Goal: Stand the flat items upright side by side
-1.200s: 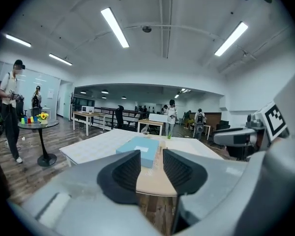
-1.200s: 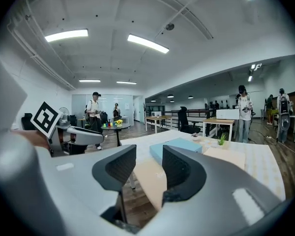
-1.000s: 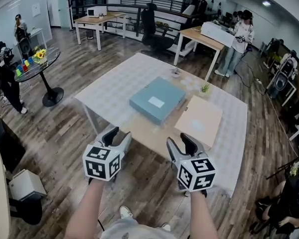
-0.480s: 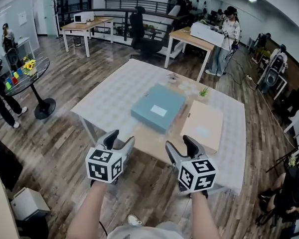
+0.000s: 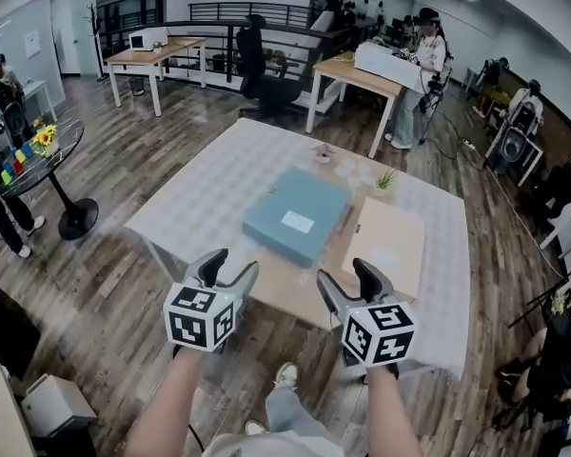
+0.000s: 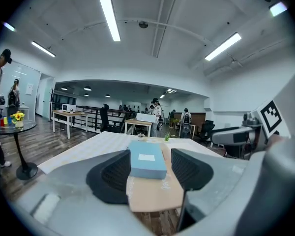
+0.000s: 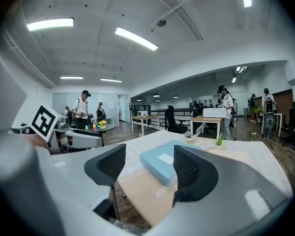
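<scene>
Left gripper and right gripper are held empty, jaws just opened wide; blue box and tan box are laid flat ahead of both, not yet reached, so a slip is risked if a thin edge is pinched off-centre.

Both forearms reach forward, left claw and right claw side by side — jaws just opening, nothing between them.
</scene>
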`<state>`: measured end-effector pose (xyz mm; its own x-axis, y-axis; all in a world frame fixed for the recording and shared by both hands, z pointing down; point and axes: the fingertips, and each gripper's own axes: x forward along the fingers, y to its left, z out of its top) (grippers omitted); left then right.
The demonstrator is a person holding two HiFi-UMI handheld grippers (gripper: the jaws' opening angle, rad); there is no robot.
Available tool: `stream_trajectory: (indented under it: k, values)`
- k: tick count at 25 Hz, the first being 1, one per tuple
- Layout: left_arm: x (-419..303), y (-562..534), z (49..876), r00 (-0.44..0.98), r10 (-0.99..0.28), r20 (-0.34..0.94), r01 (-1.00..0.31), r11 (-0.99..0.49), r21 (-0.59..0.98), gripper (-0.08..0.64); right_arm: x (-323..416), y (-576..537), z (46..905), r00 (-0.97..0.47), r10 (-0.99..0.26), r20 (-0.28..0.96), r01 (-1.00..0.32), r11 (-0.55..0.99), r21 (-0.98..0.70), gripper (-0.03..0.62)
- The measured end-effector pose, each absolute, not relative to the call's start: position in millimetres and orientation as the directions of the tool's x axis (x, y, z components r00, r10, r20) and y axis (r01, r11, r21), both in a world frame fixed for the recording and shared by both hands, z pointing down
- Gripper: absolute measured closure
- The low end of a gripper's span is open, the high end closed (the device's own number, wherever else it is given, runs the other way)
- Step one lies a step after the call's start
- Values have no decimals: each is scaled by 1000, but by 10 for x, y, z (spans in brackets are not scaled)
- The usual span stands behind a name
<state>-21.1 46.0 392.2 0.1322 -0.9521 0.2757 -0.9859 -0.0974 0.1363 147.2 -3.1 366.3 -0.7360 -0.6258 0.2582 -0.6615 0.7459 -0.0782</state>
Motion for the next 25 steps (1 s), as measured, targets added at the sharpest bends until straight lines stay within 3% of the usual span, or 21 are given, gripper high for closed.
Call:
stream_trajectory:
  k: [25]
  values:
    - [-274,-2128,4079,202,-926,320,-979,-179,101,295,1459,-2525,3941,-670,-691,271,-738,660,-141,298]
